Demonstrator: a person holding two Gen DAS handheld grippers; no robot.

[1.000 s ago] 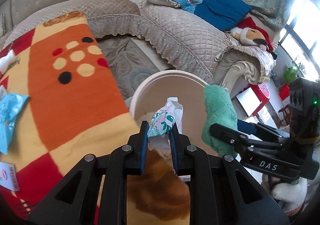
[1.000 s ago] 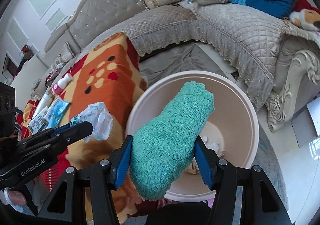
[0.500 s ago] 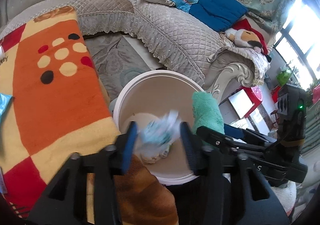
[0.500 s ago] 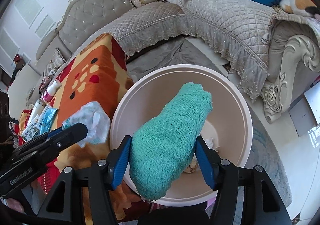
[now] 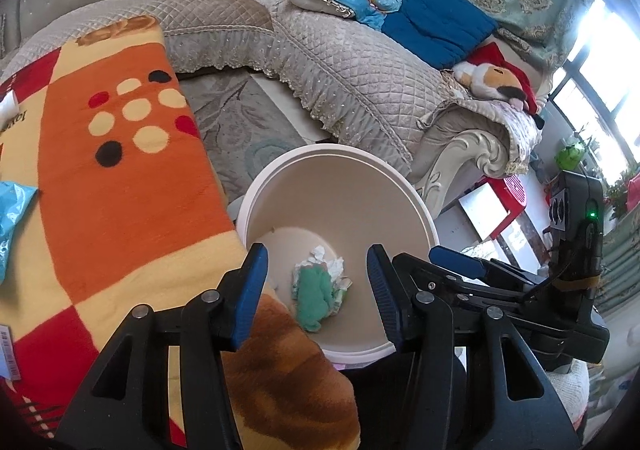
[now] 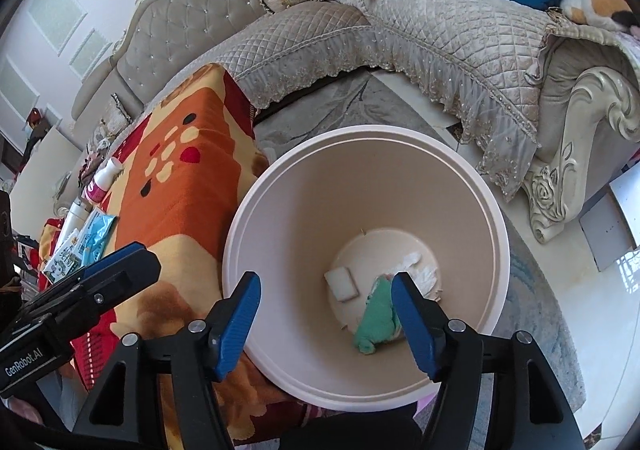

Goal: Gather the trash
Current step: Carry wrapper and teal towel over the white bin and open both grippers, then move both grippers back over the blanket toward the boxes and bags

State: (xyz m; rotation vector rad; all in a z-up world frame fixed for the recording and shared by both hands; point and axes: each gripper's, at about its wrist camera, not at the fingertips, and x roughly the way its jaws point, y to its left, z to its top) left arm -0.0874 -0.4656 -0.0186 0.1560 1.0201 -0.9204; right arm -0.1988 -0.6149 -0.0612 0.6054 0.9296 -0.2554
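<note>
Blue-padded, the left claw [image 5: 316, 290] and right claw [image 6: 328, 322] both hang released over the cream bin [image 6: 496, 218], the right one's jaws having just been opening with nothing between them. Down at the bin's bottom lie the teal sock [image 6: 378, 320] and crumpled wrapper [image 5: 334, 270]. Beyond stretches the orange blanket [image 5: 120, 190], then the quilted sofa [image 5: 360, 66].

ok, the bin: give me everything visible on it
The bin is a round, pale cream bucket, smooth like plastic, with a rolled rim and walls tapering to a flat bottom. It stands upright, open, no lid, on the patterned rug beside the orange blanket, whose edge seems to meet its rim. On its bottom lie a teal fuzzy cloth, crumpled white tissue and a small white block. Both grippers hang open above it, touching nothing.
</note>
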